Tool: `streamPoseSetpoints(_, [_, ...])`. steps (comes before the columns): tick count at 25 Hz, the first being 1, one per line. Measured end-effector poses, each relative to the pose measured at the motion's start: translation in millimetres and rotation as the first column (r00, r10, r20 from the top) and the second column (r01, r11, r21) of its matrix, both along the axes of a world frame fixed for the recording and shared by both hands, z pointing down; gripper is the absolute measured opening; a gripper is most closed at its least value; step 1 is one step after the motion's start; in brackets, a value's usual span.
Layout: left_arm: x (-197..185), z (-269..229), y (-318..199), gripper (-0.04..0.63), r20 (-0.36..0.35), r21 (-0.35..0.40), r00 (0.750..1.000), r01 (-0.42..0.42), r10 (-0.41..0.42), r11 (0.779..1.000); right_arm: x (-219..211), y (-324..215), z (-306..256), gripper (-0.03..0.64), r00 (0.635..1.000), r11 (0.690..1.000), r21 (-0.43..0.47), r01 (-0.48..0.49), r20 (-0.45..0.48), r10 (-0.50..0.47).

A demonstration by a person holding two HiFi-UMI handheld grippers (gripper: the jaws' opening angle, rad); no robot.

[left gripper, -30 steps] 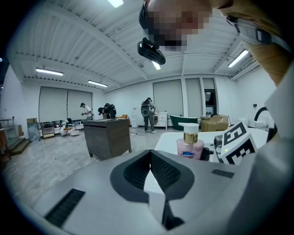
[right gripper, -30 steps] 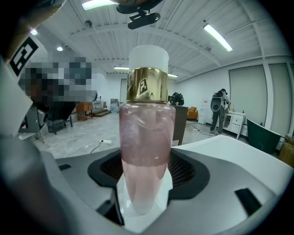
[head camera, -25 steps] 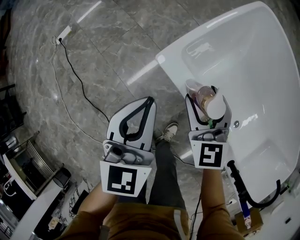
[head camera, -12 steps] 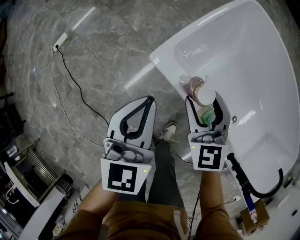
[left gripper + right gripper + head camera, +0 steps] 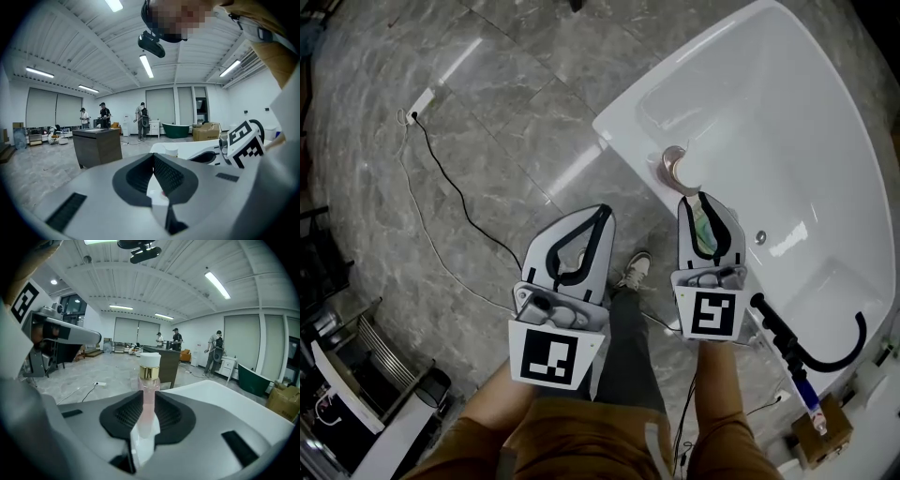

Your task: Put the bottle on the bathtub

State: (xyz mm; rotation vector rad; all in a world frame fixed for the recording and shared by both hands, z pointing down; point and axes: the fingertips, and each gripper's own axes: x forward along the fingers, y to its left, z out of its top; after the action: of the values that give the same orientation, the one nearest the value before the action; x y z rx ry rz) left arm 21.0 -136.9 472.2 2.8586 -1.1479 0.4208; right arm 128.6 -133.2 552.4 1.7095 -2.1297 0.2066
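Closing right fingers (image 5: 733,234), empty, behind bottle (image 5: 674,169)

Mustard-brown sleeves (image 5: 492,427), dark trousers (image 5: 628,361) and a pale sneaker (image 5: 635,270). The left gripper (image 5: 598,217) and right gripper (image 5: 703,202) are white shells with black ribbed pads (image 5: 124,417) inside, plus a cube (image 5: 546,359) on the back wearing a black-and-white square marker

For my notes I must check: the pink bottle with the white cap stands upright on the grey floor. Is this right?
The place is wrong. The pink bottle with the white cap stands upright on the white bathtub's rim, as the head view shows.
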Motion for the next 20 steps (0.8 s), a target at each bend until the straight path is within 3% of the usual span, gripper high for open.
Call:
streamPoseSetpoints(4, [0.8, -20.0, 6.8, 0.008, -0.013, 0.019, 1.000, -0.022, 0.023, 1.000, -1.8, 10.0, -12.4, 0.006, 0.999, 0.999, -0.016, -0.031, 0.008, 0.031])
streamPoseSetpoints(20, [-16.8, -110.4, 29.2, 0.008, -0.114, 0.092, 0.992, -0.040, 0.051, 0.995, -16.8, 31.0, -130.3, 0.003, 0.991, 0.994, 0.021, -0.111, 0.071, 0.109])
